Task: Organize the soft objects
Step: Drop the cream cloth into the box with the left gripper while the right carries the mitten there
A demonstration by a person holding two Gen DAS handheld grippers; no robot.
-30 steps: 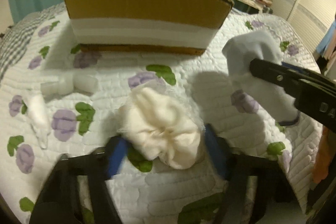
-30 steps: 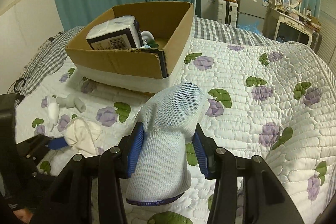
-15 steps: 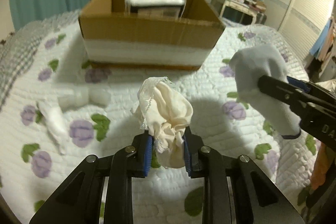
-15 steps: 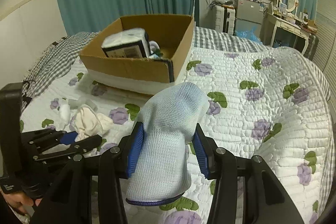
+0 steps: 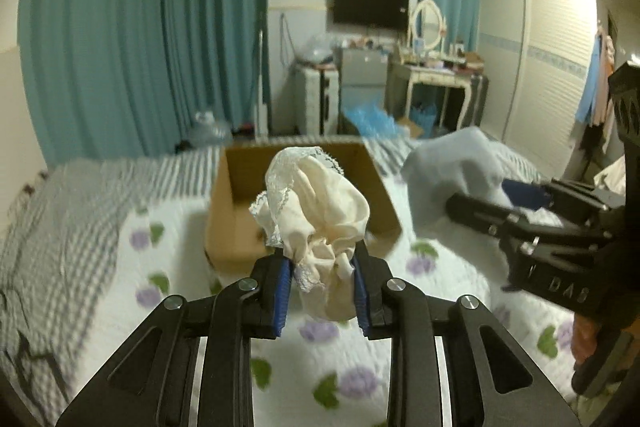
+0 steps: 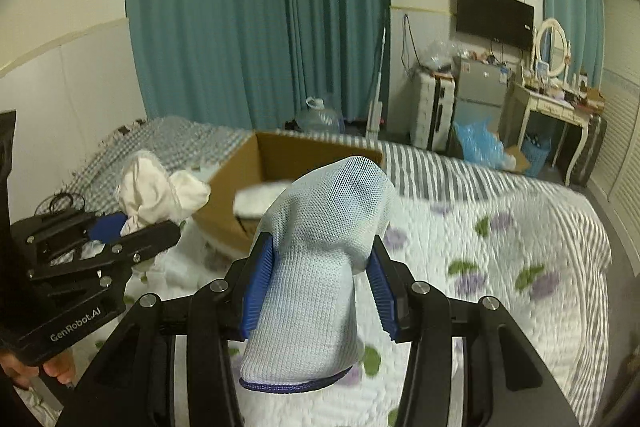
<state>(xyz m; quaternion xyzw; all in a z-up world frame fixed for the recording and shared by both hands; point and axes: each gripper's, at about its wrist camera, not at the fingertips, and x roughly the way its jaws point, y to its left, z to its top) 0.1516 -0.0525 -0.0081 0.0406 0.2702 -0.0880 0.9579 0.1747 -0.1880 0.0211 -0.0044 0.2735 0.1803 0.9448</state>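
- The left gripper (image 5: 320, 297) is squeezed tight on a bunched cream cloth with a lace edge (image 5: 316, 223). The cloth sticks up just past its tips.
- The right gripper (image 6: 320, 293) is closed on a pale blue mesh sock (image 6: 316, 267). The sock's open end hangs down below the jaws.
- Just ahead of both grippers, lower down, sits the open cardboard box (image 5: 236, 211) on the flowery quilt (image 5: 436, 267).
- What could go wrong: the cream cloth is held only by a small pinch, so a quick swing could shake it loose and it would fall on the quilt, short of the box.
- The sock is floppy too. Its loose end could catch on the box wall.
- A second ago the cream cloth lay on the quilt between open left jaws. Now it is gripped, and both grippers are higher up, with the box looking lower and farther off.
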